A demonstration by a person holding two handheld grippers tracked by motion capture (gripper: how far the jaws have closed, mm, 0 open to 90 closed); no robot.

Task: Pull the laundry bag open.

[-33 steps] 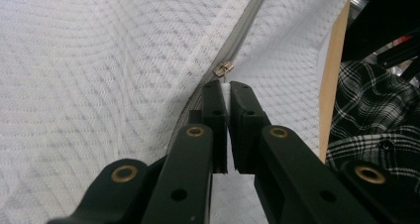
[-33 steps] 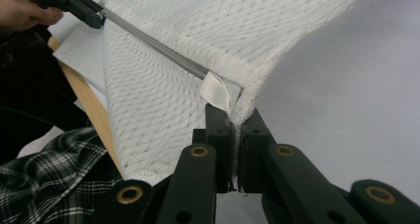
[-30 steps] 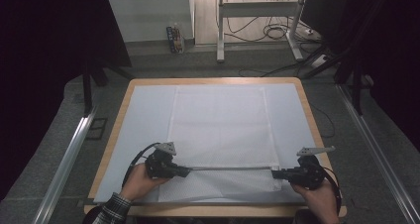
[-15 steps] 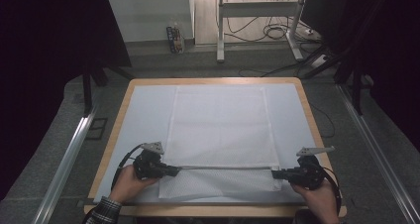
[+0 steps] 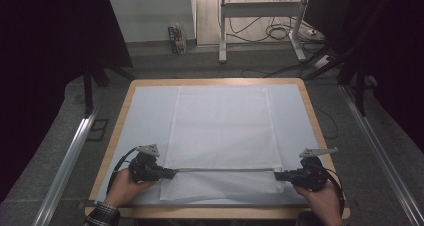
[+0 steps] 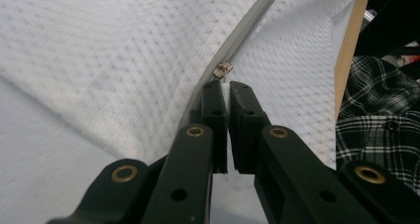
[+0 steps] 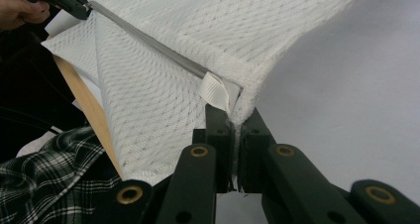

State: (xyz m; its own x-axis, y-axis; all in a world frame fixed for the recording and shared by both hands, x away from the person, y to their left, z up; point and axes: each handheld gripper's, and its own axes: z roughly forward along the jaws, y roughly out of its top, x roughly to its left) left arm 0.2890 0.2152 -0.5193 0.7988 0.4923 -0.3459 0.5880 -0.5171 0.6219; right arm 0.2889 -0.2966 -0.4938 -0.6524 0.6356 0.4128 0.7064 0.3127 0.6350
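The worktop [image 5: 305,98] is a pale sheet with a wooden rim, set on a grey floor with metal rails along both sides. A white mesh bag [image 5: 220,131] lies flat across its middle, its long sides running away from the person and its near end close to the near rim. A grey zipper [image 5: 225,170] crosses the bag from side to side near that end, drawn out in a straight line between the two grippers.

The left gripper [image 5: 170,173] sits at the bag's left edge, level with the zipper, with the person's hand [image 5: 125,186] behind it and a checked cuff [image 5: 102,215] at the wrist. In the left gripper view the jaws are closed together on the cloth at the zipper's end, and the small metal slider [image 6: 223,69] lies just beyond their tips, with the zipper [image 6: 247,23] running away up the mesh [image 6: 99,50].

The right gripper [image 5: 278,176] sits at the bag's right edge, opposite the left one and well apart from it. In the right gripper view its jaws are closed on the corner of the bag [image 7: 233,30], pinching the hem just beside a white ribbed tab [image 7: 214,91] where the zipper [image 7: 148,43] ends. Farther off in that view, the left gripper [image 7: 84,8] holds the other end of the zipper
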